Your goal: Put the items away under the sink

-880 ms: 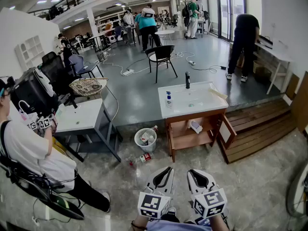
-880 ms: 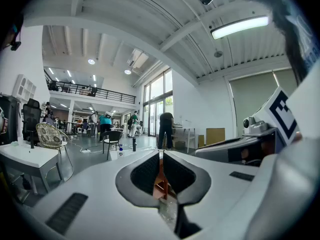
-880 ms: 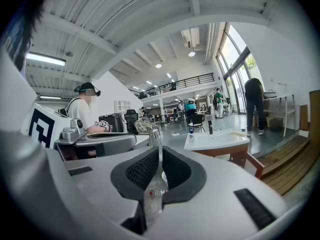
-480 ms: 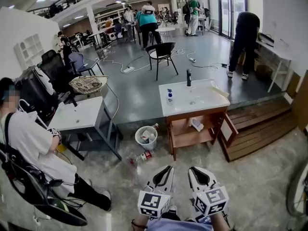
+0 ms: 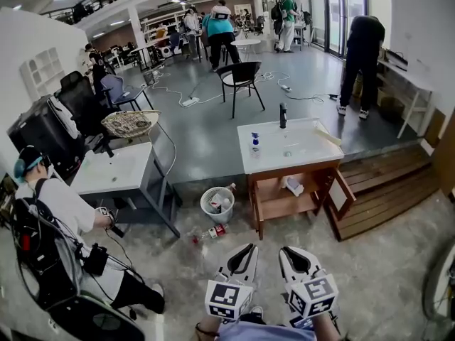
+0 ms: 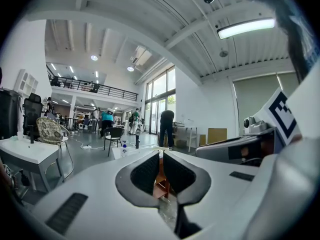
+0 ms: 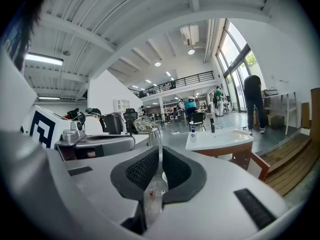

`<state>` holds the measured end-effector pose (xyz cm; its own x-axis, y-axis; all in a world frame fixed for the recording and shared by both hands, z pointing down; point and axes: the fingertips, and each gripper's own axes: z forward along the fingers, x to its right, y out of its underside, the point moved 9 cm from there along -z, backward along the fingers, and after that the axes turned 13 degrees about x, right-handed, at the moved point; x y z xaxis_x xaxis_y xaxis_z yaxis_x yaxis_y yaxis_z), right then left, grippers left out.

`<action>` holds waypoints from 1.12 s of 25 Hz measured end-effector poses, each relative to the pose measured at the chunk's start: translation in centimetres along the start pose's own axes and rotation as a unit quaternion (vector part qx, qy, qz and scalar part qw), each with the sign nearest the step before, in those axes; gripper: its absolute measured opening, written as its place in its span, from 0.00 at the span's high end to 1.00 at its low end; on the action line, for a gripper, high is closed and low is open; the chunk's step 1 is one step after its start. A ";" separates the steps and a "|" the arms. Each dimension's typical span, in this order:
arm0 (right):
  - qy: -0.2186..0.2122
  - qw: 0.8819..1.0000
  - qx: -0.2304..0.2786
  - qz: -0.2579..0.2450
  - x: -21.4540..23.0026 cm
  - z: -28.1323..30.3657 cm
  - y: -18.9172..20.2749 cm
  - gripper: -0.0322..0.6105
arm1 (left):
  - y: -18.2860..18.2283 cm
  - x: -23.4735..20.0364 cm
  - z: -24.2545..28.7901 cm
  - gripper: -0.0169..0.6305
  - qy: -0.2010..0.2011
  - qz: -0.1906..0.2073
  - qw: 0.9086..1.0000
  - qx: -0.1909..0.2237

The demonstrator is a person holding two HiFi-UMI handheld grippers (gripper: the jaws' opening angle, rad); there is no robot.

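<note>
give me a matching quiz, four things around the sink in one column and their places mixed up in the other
1 blue bottle
2 black faucet
3 white wastebasket
4 red-labelled bottle

A lying on the floor by the wastebasket
B on the floor left of the sink cabinet
C at the back of the sink top
D standing on the sink top, left side

Pairs: 1-D, 2-C, 3-B, 4-A

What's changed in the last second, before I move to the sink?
Only the person at the left has moved, sinking lower beside the white table. Nothing taken or let go. The left gripper and right gripper stay shut and empty; sink cabinet, floor bottle unchanged.
</note>
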<state>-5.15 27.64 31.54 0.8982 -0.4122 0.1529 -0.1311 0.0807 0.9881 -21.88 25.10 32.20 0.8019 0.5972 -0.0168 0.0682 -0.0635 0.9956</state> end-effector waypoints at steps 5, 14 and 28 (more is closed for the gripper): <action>0.005 1.000 -0.005 -0.001 -0.3 2.0 0.2 0.89 | 0.3 -1.8 0.7 0.94 0.009 -0.007 1.000 -0.006; 0.017 1.000 -0.010 0.001 -0.9 5.0 1.6 0.89 | 1.8 -5.0 1.8 0.94 0.029 -0.009 0.999 -0.013; 0.023 0.999 -0.042 0.005 1.2 8.1 2.6 0.89 | 3.9 -6.9 4.5 0.93 0.025 -0.038 0.998 -0.037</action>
<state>-7.85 20.03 34.48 0.9152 -0.3697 0.1605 -0.1068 0.1617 0.9810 -24.50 17.11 35.82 0.7659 0.6367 -0.0900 0.0818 0.0423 0.9957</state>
